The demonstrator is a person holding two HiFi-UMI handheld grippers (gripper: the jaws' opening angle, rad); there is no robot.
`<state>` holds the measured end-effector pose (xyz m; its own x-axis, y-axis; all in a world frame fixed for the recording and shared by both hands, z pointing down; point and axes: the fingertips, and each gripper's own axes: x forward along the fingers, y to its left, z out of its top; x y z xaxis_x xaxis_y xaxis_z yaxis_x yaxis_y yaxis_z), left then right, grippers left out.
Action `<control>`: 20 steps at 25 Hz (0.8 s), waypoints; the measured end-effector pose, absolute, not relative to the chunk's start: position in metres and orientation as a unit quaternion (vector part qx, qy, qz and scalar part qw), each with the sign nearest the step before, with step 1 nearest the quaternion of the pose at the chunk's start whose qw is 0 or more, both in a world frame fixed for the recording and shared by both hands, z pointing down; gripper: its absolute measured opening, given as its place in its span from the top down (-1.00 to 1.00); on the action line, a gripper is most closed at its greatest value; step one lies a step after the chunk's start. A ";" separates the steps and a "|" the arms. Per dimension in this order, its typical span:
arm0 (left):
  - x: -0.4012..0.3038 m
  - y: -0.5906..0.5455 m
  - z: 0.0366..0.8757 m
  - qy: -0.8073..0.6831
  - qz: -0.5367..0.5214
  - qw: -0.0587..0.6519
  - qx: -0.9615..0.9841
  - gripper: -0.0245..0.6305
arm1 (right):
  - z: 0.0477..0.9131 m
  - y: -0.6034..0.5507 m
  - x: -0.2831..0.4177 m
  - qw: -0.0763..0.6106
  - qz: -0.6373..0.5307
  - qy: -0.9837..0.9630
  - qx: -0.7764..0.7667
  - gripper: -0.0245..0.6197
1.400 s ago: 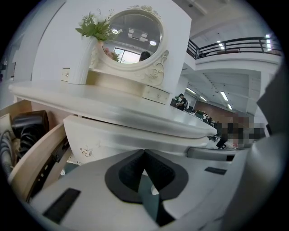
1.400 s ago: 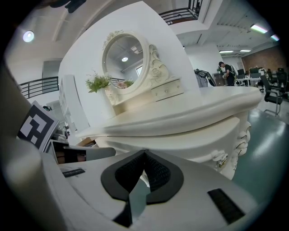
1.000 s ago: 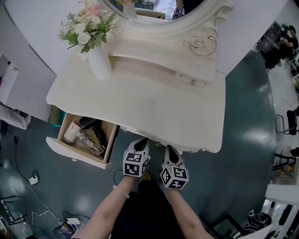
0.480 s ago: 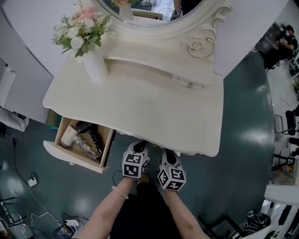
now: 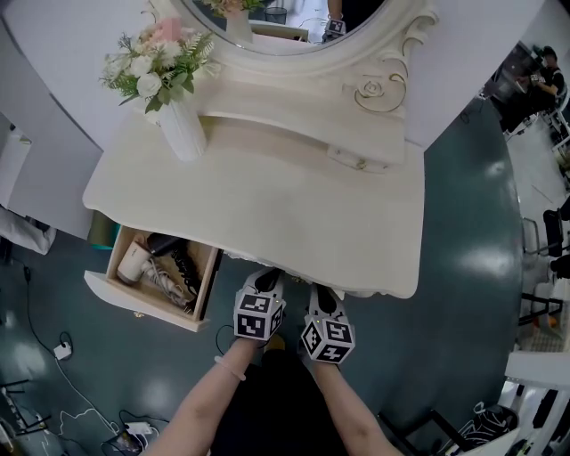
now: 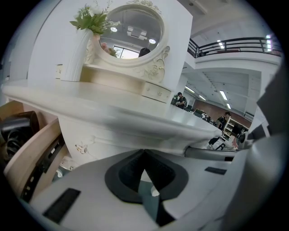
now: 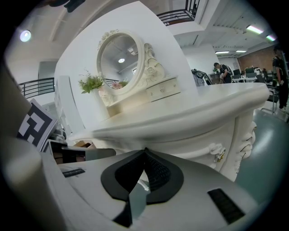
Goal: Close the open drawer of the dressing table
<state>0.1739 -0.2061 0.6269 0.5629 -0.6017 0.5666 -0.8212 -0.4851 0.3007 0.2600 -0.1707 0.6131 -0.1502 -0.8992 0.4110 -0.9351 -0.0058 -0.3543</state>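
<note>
Head view: dressing table (image 5: 294, 214) seen from above, cream top, vase of flowers (image 5: 181, 129) at back left, oval mirror (image 5: 276, 13) behind. The open drawer (image 5: 134, 297) sticks out of the table's front at the person's left, pulled most of the way out, with a hair dryer (image 5: 134, 261) and a dark coiled cord (image 5: 183, 265) lying inside. Left gripper (image 5: 265, 280) and right gripper (image 5: 321, 292) sit side by side at the middle of the front edge, well apart from the drawer, touching nothing. Left gripper view: jaws pressed together tip to tip, nothing between them; the drawer's wooden side (image 6: 31, 153) shows at the far left of the view. Right gripper view: same for the right gripper (image 7: 145, 153), jaws together and empty, table front ahead. Task not started, drawer untouched. Handling guess: a rigid wooden box on runners, light load inside, should slide with a steady push, no grasp needed. Best contact looks like the flat cream front panel, near its middle, so it goes in straight and doesn't rack on the runners. Closed jaw tips would do as a pusher; the left gripper is the nearer one. There may be a small pull on the panel, too small to tell. Watch the cord doesn't hang over the rim.
</note>
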 end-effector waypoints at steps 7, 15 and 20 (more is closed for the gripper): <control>0.163 -0.179 0.613 -0.418 0.181 0.287 0.843 0.89 | 0.612 -0.144 0.240 0.044 0.289 -0.718 0.631 0.90; 0.145 -0.115 0.571 -0.395 0.145 0.276 0.864 0.89 | 0.563 -0.109 0.206 0.004 0.279 -0.750 0.600 0.90; 0.134 -0.095 0.523 -0.399 0.102 0.237 0.880 0.89 | 0.501 -0.092 0.193 -0.051 0.250 -0.778 0.574 0.90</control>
<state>0.1339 -0.0951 0.5231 0.6612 -0.6536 0.3682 -0.7501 -0.5701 0.3352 0.1933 -0.0924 0.5011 -0.3355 -0.9190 0.2070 -0.8678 0.2161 -0.4474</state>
